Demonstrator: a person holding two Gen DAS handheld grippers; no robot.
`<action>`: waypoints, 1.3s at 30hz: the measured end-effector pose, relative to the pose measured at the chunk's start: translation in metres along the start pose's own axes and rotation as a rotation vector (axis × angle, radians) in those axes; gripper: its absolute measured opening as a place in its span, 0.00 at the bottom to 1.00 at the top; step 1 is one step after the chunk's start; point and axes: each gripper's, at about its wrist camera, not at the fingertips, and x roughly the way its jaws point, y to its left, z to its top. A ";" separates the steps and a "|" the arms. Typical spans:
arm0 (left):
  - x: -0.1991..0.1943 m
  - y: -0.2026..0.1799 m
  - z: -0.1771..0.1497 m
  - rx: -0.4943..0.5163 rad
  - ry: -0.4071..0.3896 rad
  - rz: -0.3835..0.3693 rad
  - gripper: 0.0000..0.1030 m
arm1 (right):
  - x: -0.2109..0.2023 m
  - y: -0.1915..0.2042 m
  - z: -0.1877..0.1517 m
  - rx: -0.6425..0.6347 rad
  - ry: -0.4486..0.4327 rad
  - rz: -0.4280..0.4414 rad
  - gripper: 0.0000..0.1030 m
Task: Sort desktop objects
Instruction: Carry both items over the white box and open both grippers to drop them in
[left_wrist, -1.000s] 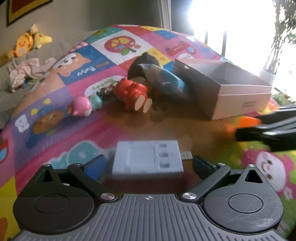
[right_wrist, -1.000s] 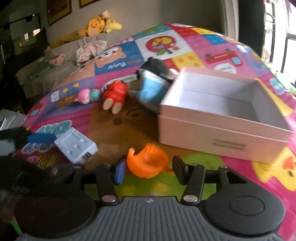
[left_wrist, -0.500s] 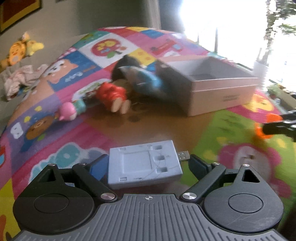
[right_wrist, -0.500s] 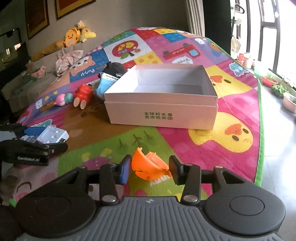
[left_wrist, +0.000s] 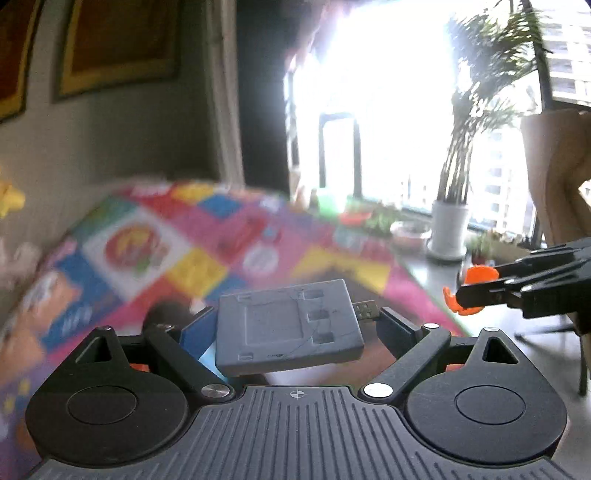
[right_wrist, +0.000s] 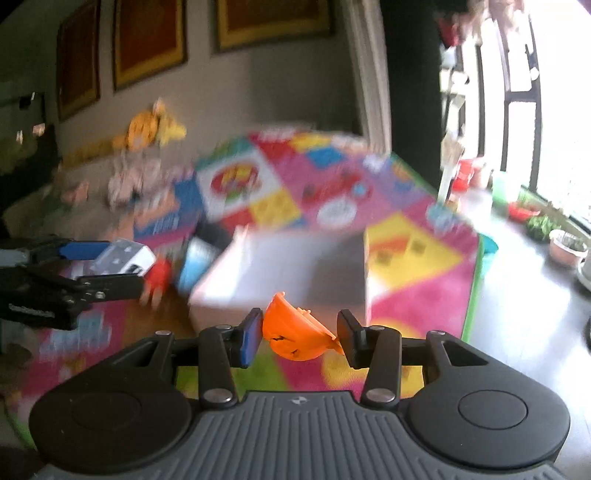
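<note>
Grippers both hang clear above the patchwork play mat (right_wrist: 413, 258), and we see each one carrying something. Our left gripper (left_wrist: 295, 325) points slightly downward toward the far end of the mat and the bright window (left_wrist: 388, 110). Its jaws stand wide, and the grey USB hub (left_wrist: 288, 325) lies flat across the gap, tilted a little, with its plug end (left_wrist: 365, 308) against the right-hand finger and its other edge against the blue-padded left finger (left_wrist: 195, 332). The hub is off the mat, held by its two short ends.

Our right gripper (right_wrist: 295, 332) also tips gently down, aimed over the open white box (right_wrist: 295, 258) that sits on the mat. Its jaws are much narrower and pinch the orange plastic piece (right_wrist: 295, 332) between the blue pad and the black one, the piece sticking up just above the fingertips. In the left wrist view that same orange piece shows at the right edge, well apart from the hub. The surroundings are blurred in both views.
</note>
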 end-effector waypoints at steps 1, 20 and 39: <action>0.016 -0.002 0.004 0.002 0.000 -0.003 0.93 | 0.004 -0.004 0.010 0.008 -0.023 -0.011 0.42; 0.009 0.055 -0.077 -0.081 0.189 0.110 1.00 | 0.111 -0.010 0.044 0.096 0.062 -0.015 0.68; -0.053 0.132 -0.145 -0.371 0.240 0.365 1.00 | 0.136 0.164 0.003 -0.365 0.130 0.149 0.53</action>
